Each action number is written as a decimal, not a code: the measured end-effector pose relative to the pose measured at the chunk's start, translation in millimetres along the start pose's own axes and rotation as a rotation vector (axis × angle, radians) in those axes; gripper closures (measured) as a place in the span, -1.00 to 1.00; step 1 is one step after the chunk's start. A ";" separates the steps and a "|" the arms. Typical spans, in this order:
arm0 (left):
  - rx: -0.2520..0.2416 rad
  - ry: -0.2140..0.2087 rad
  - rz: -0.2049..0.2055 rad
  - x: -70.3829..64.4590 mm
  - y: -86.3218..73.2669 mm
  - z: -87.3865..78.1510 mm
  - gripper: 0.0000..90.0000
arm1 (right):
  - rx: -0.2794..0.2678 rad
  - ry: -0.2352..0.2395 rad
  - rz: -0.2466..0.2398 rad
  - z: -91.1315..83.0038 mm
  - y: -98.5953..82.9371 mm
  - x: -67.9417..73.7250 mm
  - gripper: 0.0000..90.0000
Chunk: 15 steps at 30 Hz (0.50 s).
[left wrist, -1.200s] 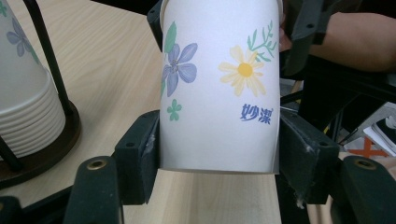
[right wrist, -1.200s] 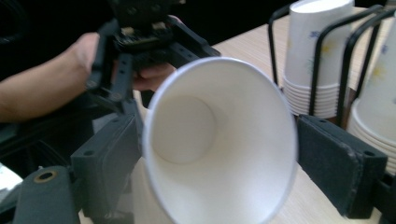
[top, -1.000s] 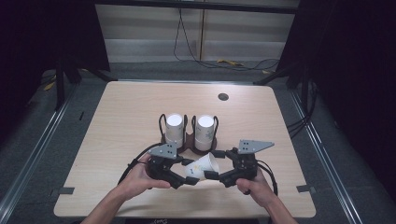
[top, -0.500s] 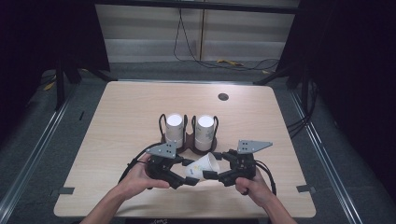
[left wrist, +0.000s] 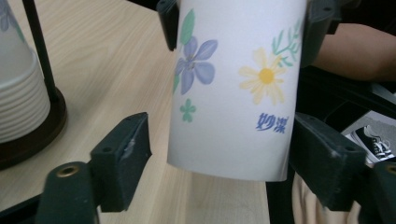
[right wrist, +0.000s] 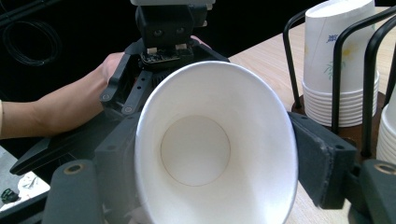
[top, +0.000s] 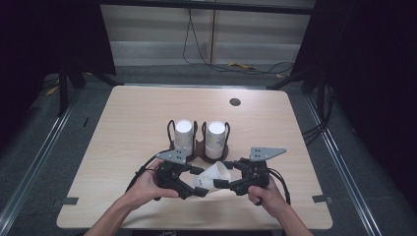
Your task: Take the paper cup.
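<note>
Blue "妙洁" on paper cup

High view: fixed overhead, facing forward and down over the whole desk. Left gripper view: very close, facing the paper cup base. Right gripper view: very close, facing its mouth. All three share the cup.

The cup is white, printed with a purple flower, a yellow daisy, green leaves and blue lettering; its inside is plain white. The jaws are black, the table pale wood, the rack dark.
</note>
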<state>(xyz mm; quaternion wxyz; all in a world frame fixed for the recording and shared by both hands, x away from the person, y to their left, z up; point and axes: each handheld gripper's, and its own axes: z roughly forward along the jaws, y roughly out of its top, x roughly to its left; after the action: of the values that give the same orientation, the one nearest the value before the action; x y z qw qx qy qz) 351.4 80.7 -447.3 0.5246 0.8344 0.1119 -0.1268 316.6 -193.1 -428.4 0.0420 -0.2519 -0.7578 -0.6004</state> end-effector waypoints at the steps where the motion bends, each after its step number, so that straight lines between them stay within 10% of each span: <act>1: 0.000 0.000 0.000 0.0 0.0 0.0 -0.57 | 0.000 0.000 0.000 0.0 0.0 0.0 -0.42; 15: 0.045 0.078 -0.034 13.3 -8.8 -10.9 -0.64 | 0.019 -0.104 0.045 -1.7 1.1 -9.7 -0.39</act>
<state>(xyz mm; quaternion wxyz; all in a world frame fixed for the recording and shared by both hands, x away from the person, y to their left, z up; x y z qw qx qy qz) 362.2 95.0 -454.5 0.4985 0.8484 0.1435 -0.1056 325.2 -197.7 -430.5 0.0185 -0.2994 -0.7587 -0.5783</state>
